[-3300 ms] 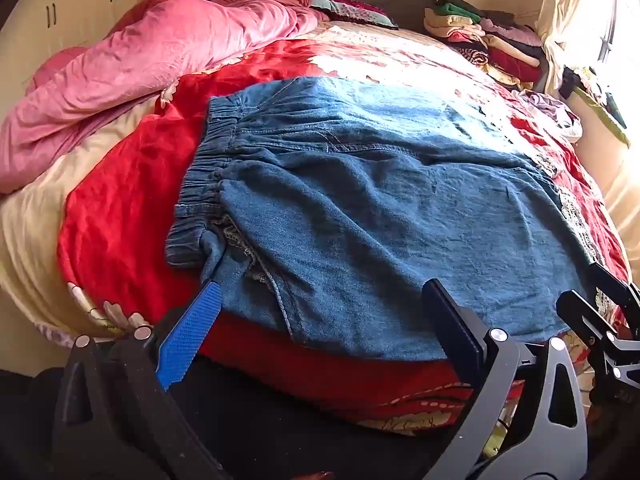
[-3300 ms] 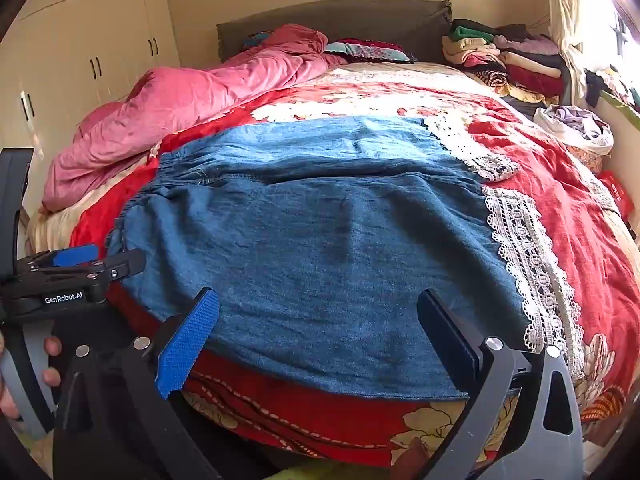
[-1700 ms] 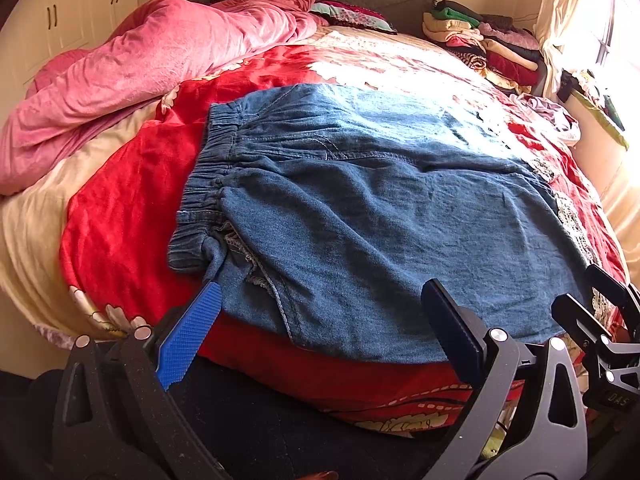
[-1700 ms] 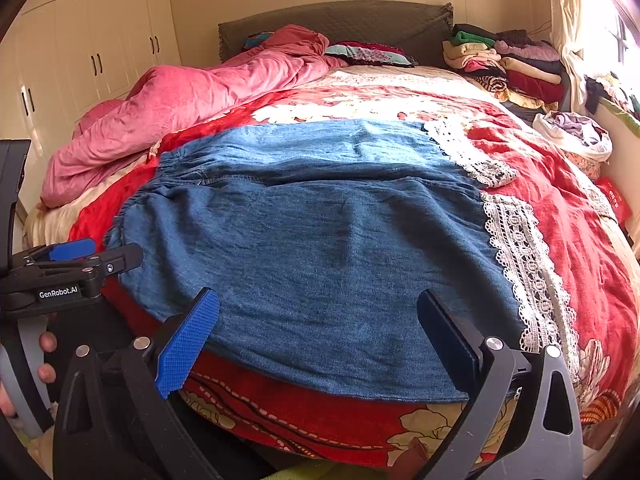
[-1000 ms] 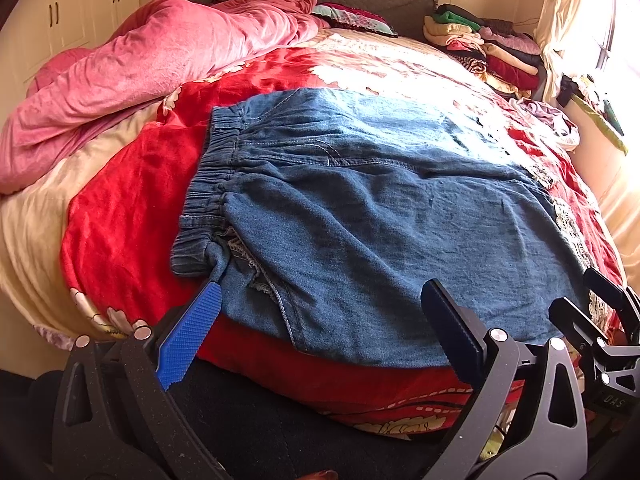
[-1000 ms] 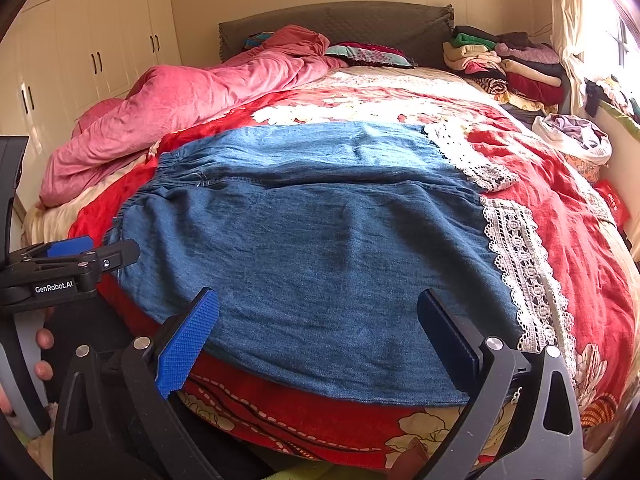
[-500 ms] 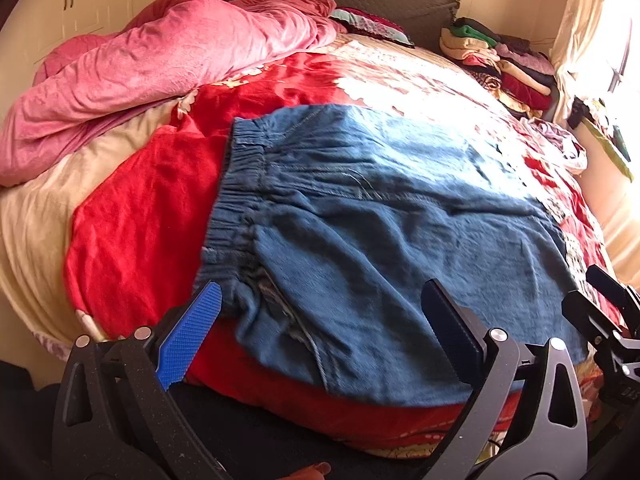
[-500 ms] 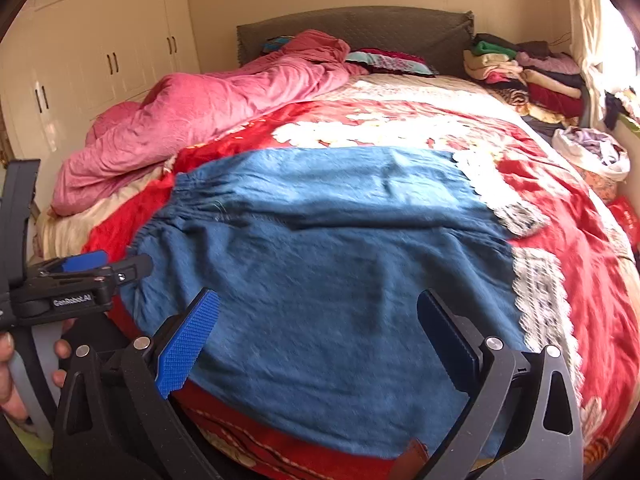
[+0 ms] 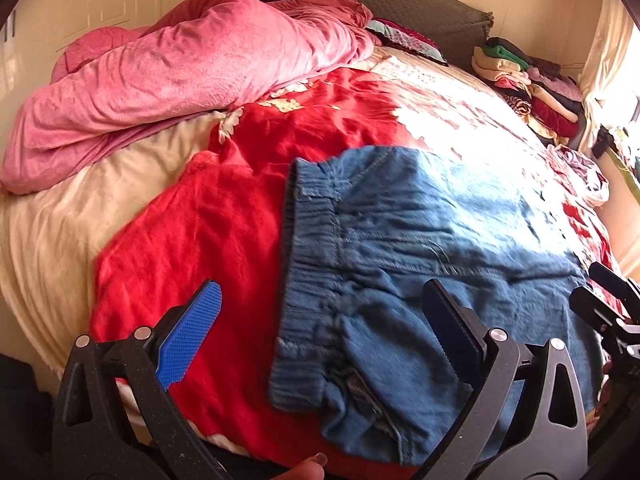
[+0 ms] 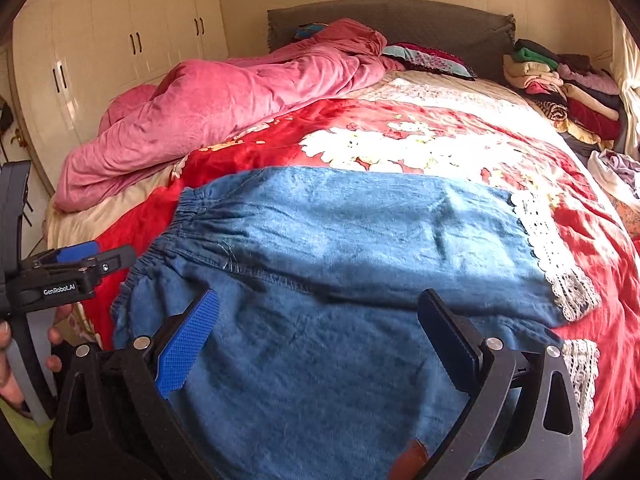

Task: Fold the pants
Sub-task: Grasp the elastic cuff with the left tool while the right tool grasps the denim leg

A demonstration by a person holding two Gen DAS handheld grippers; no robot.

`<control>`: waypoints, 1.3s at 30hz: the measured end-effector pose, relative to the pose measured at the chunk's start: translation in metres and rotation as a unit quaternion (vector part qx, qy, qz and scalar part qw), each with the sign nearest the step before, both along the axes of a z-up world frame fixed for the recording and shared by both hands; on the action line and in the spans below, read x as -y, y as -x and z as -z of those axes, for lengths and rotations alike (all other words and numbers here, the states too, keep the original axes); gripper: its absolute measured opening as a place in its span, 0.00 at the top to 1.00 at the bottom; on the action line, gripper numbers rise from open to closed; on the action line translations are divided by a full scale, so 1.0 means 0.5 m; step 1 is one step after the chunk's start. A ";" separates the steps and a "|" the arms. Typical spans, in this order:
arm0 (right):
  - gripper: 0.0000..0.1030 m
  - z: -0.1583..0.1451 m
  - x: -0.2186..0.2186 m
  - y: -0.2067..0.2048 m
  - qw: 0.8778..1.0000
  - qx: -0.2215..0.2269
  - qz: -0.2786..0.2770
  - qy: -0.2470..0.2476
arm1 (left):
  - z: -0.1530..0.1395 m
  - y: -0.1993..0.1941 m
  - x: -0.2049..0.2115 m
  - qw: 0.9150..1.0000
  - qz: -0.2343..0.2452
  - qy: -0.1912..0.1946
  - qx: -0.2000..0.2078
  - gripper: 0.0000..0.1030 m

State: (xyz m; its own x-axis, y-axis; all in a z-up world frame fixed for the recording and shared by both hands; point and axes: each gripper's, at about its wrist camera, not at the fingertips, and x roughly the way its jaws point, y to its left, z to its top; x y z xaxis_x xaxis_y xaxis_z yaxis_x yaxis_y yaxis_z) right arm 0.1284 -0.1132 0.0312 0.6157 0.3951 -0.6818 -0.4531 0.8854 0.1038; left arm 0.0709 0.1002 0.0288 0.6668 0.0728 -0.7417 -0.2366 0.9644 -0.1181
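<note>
— What's showing from the left wrist view?

— The left claw (image 9: 320,332) is spread wide, gripping nothing. The denim pants (image 9: 420,264) lie flat on the red bedspread (image 9: 224,232), and their gathered elastic waistband (image 9: 310,264) sits right between the two fingers, just ahead of them. The blue pad (image 9: 188,340) hangs over bare red cloth; the other finger is over the denim. Beyond the claw to its left a pink quilt (image 9: 168,68) is heaped up, and far ahead to the right there's a stack of folded clothes (image 9: 528,92). The right claw (image 9: 612,308) pokes in at the right edge.

— And from the right wrist view?

— The right claw (image 10: 318,332) is also wide open and empty, hovering over the middle of the pants (image 10: 360,260). The white lace hems (image 10: 556,256) lie off to its right, the waistband to its left. The left claw (image 10: 76,264) comes in beside that waistband, held by a hand (image 10: 8,360). White wardrobe doors (image 10: 120,48) stand far off to the left.
</note>
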 end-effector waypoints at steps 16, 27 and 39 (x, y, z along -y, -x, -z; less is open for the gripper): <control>0.04 0.031 -0.088 -0.210 0.996 -0.011 -0.061 0.068 | 0.025 -0.180 -0.116 0.999 0.000 0.034 -0.027 0.09; 0.04 0.068 -0.156 -0.328 0.987 -0.004 -0.099 0.128 | 0.090 -0.289 -0.114 0.996 0.044 0.006 -0.071 0.10; 0.04 0.098 -0.217 -0.397 0.977 -0.005 -0.144 0.157 | 0.056 -0.266 -0.111 0.996 0.076 0.034 0.016 0.71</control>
State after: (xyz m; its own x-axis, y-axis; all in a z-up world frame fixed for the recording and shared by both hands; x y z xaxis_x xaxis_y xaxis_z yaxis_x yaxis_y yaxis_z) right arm 0.3267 -0.0046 -0.0179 0.5025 0.3205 -0.8030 -0.6884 0.7102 -0.1474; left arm 0.2040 0.1557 0.0006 0.6897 -0.0808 -0.7196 -0.0840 0.9781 -0.1903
